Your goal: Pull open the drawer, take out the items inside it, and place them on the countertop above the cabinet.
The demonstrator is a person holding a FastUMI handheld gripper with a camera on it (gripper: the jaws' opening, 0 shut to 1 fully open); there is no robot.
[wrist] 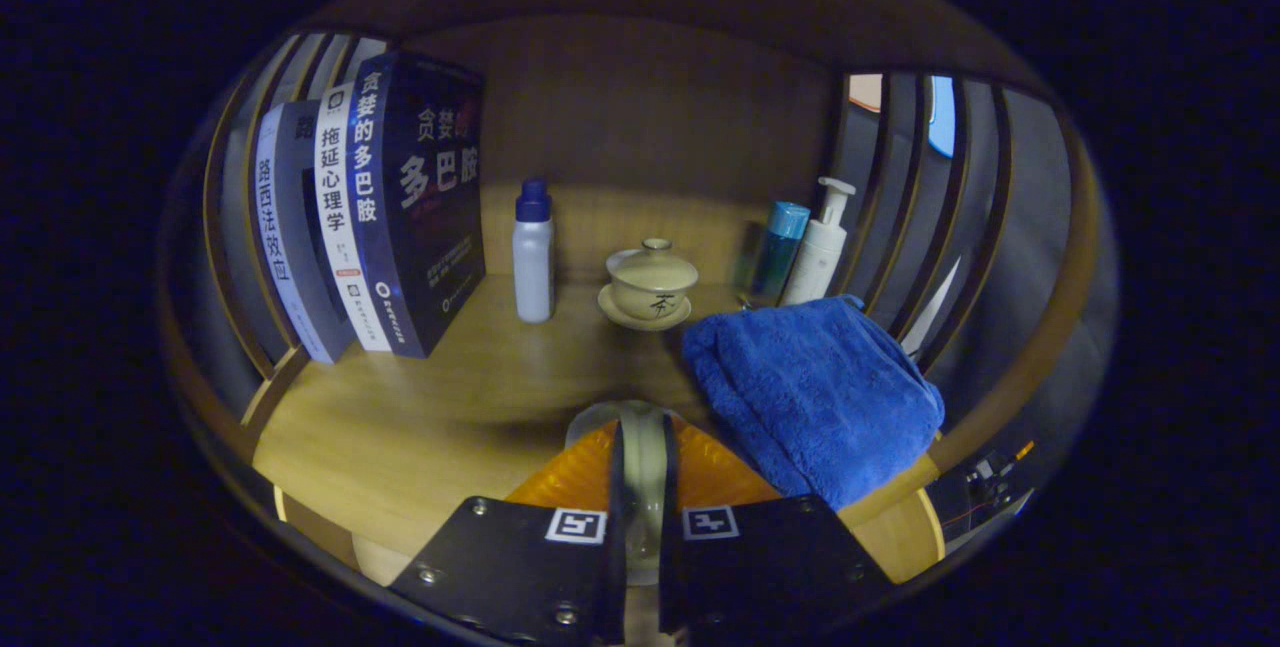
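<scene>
The wooden tabletop (420, 427) spreads out ahead of the gripper, walled at the back by a wooden panel and flanked on both sides by slatted wooden rails. On its left part stand three books (380, 217) — upright, spines facing out, leaning together against the left rail, the dark one nearest the middle being the thickest. To the right, just ahead of the fingers and a little to their right, lies a folded blue towel (815, 397), thick and rumpled, its near end reaching the tabletop's front edge.

The gripper (642, 487) is low at the front, its fingers drawn close together on a pale, translucent handle or rim of an orange object (580, 472) that sits between and under them; both fingers appear to press on that pale part, though what the object is cannot be told from here. It rests at the tabletop's front edge, touching or just beside the towel.

Beyond the fingers, near the back panel, a lidded tea bowl on a saucer (650, 287) stands in the middle. Left of it is a white bottle with a blue cap (533, 252); right of it, behind the towel, a white pump bottle (820, 247) and a teal-capped bottle (778, 247) stand side by side.
</scene>
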